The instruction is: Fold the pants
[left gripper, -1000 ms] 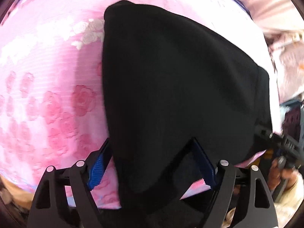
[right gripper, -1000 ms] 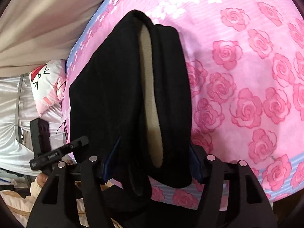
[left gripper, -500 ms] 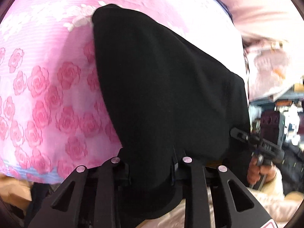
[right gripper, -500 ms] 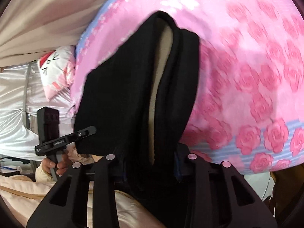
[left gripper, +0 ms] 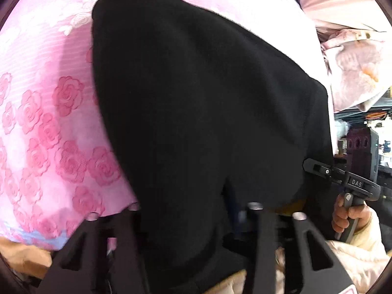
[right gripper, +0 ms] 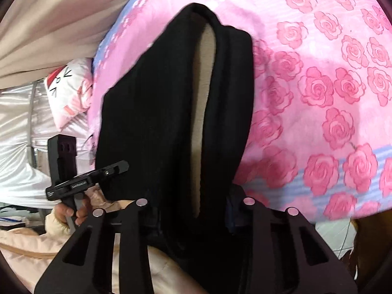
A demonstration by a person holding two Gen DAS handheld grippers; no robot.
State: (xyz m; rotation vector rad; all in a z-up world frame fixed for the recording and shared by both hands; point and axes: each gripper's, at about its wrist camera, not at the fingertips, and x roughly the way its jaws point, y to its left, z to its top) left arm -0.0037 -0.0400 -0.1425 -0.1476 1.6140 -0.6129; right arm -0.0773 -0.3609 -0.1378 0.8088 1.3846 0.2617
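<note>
The black pants (left gripper: 201, 103) lie folded on a pink rose-print bed cover (left gripper: 49, 112), their near edge lifted off the bed. My left gripper (left gripper: 193, 218) is shut on that near edge; the cloth hides the fingertips. In the right wrist view the pants (right gripper: 152, 122) show a beige lining (right gripper: 203, 112) in the open waistband. My right gripper (right gripper: 193, 208) is shut on the waistband edge. Each gripper shows in the other's view, the right one (left gripper: 343, 178) at the pants' right side, the left one (right gripper: 85, 181) at their left.
The bed cover (right gripper: 330, 85) spreads to the right, with a blue stripe near its front edge. A cat-face pillow (right gripper: 68, 90) and beige curtain (right gripper: 49, 19) lie at the left. A pink quilt (left gripper: 355, 73) lies at the far right. The person's cream sleeves are below.
Both grippers closed from open onto the pants' near edge and pulled it up and back toward the bed's front edge. The pants now hang nearer the cameras.
</note>
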